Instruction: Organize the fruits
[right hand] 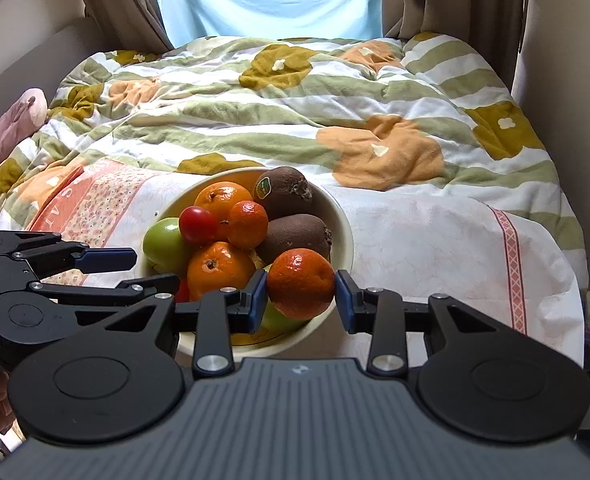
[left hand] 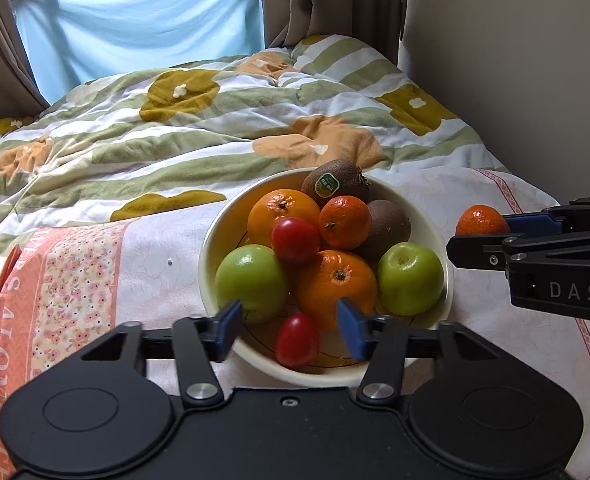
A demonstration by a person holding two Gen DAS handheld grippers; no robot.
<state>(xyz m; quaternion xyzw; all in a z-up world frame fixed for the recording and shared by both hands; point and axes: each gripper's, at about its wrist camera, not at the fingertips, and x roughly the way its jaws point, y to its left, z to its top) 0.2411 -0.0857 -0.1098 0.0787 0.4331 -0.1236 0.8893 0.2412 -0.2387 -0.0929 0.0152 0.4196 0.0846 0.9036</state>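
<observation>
Fruits fill the cream bowl point(left hand: 211, 248) that we see on the bed, set on a white sheet with a pink flowered band point(left hand: 75, 280). Nearest to us, our left gripper point(left hand: 291, 330) hovers over the bowl's near rim with its jaws wide and nothing between them; a small red tomato point(left hand: 297, 340) lies in the bowl just below the gap. Our right gripper point(right hand: 301, 294) has its jaws clamped on a mandarin point(right hand: 301, 282), held above the bowl's right edge. Inside the bowl, a large orange point(left hand: 337, 288) sits between two green apples, one at left point(left hand: 251, 280) and one at right point(left hand: 411, 278). Behind them rest a second red tomato point(left hand: 295, 240), another mandarin point(left hand: 345, 222) and a second large orange point(left hand: 277, 210), touching one another. Two kiwis lie at the far side, one bare point(left hand: 391, 226) and one with a green sticker point(left hand: 337, 182). Beyond the bowl spreads a rumpled quilt point(left hand: 215, 136) with green stripes and mustard and orange blotches. Farthest off hang a pale blue cloth point(left hand: 143, 20) and brown curtains point(left hand: 327, 0).
</observation>
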